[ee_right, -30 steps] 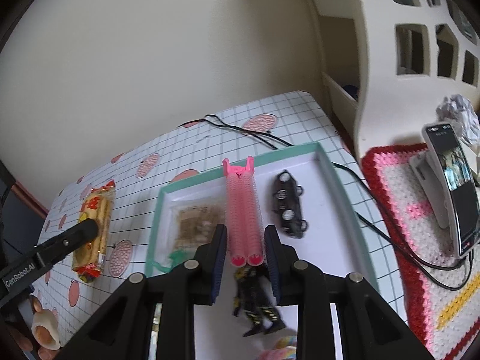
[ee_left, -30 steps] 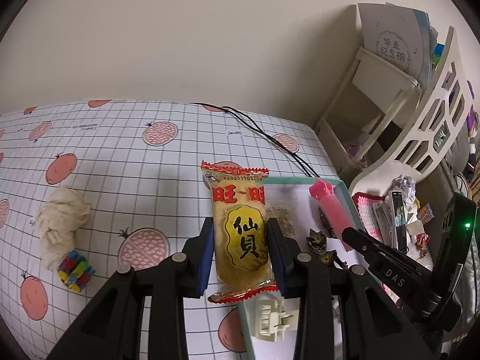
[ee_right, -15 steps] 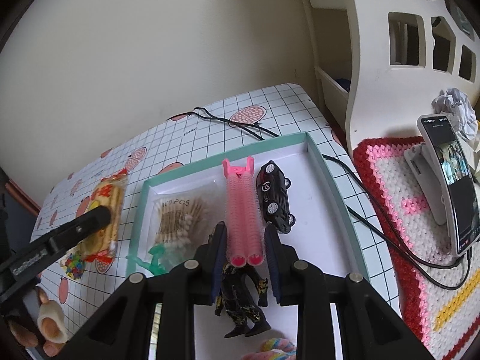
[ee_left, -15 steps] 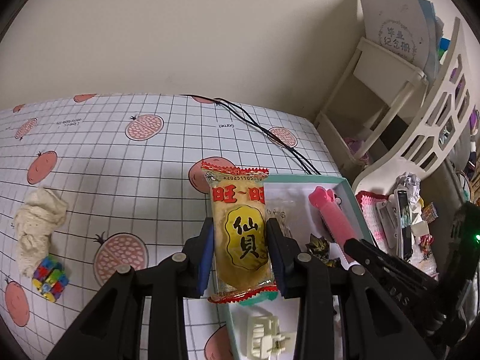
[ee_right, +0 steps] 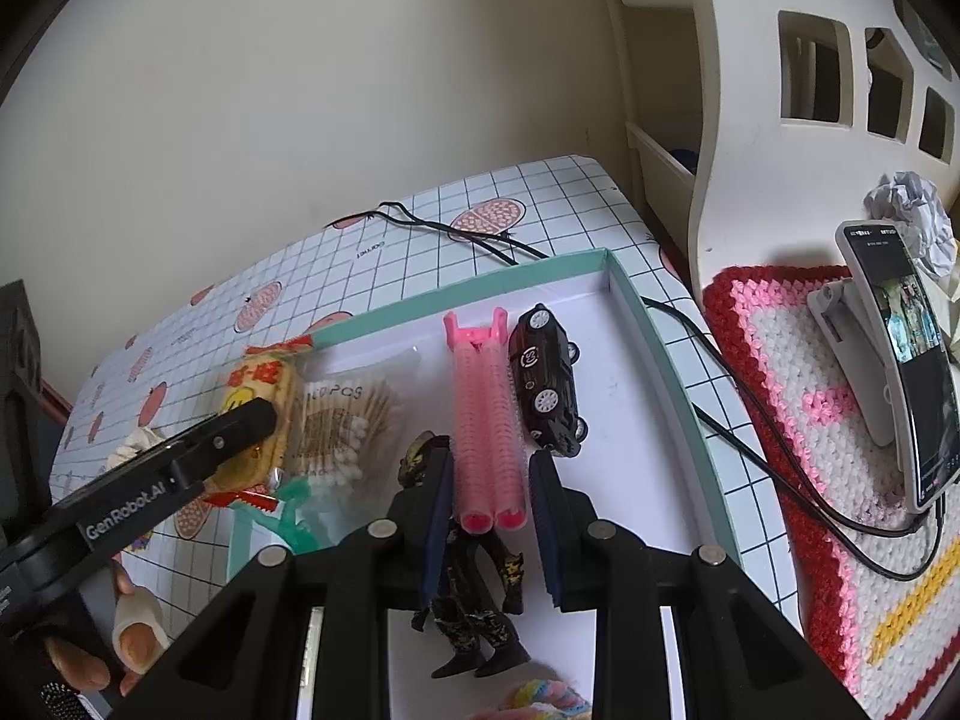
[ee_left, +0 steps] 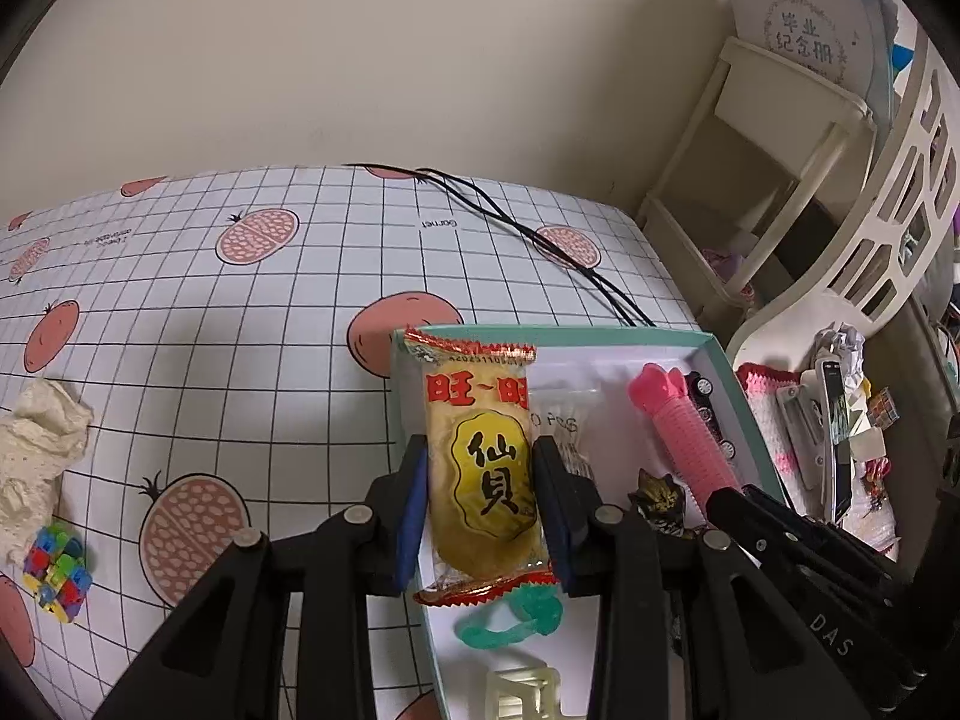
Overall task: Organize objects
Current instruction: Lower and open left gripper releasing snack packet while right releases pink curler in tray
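My left gripper (ee_left: pixel 480 480) is shut on a yellow snack packet (ee_left: pixel 480 468) with red ends, held upright over the left edge of a teal-rimmed white tray (ee_left: pixel 600 333). From the right wrist view the packet (ee_right: pixel 258 384) hangs at the tray's (ee_right: pixel 660 348) left rim. My right gripper (ee_right: pixel 489 498) is shut on the near end of a pink hair roller (ee_right: pixel 486 408), just above the tray floor. The roller (ee_left: pixel 678 432) also shows in the left wrist view. Inside the tray lie a black toy car (ee_right: pixel 546 384), a bag of cotton swabs (ee_right: pixel 342 420), a dark action figure (ee_right: pixel 474 588) and a green plastic piece (ee_right: pixel 288 516).
A crumpled white cloth (ee_left: pixel 36 462) and a colourful block toy (ee_left: pixel 57 567) lie on the checked tablecloth at the left. Black cables (ee_left: pixel 540 240) run past the tray's far corner. A phone on a stand (ee_right: pixel 906 354) sits on a crochet mat (ee_right: pixel 798 396). A white shelf (ee_right: pixel 780 120) stands behind it.
My left gripper has carried the snack packet to the right and lower, from beside the tray to over its left edge. The right gripper with the roller has stayed nearly still.
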`<state>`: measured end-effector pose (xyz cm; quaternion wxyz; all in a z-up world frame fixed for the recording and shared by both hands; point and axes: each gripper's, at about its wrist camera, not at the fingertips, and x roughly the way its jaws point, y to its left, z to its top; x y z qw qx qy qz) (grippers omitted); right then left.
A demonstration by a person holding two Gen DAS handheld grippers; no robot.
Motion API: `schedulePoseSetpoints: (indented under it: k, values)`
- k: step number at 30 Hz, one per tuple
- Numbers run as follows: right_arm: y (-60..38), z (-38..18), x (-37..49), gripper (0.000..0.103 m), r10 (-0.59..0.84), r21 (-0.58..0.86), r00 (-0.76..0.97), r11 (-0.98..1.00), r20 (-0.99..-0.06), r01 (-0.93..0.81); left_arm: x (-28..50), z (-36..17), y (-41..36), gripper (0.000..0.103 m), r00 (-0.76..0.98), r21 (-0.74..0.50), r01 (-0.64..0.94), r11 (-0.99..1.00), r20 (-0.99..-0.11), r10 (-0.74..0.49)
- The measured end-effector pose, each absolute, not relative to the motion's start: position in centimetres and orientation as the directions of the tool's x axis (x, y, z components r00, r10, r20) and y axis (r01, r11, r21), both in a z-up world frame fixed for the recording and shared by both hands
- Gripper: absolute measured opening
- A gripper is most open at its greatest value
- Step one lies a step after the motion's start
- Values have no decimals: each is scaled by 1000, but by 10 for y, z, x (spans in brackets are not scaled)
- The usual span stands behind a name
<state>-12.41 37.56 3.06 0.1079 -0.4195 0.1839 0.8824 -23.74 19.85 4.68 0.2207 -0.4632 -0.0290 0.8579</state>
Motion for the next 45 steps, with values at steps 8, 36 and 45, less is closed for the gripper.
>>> schedulePoseSetpoints:
  k: [8,36,45]
  values:
    - [377,28,-125,28,50,216,-616,-912,-786,-349,-237,44,200,35,-467,-251,-353,-901,-787,402]
    - [379,36,-122,35,54,221,-637,-913,-769,-344,-239,62,175,56,-444,-359,-311,-880,-763,469]
    - [377,37,-122,56,64,210,-642,-916,-764,-342,-241,60,161,73,-475,-279,-268,-922,-795,379]
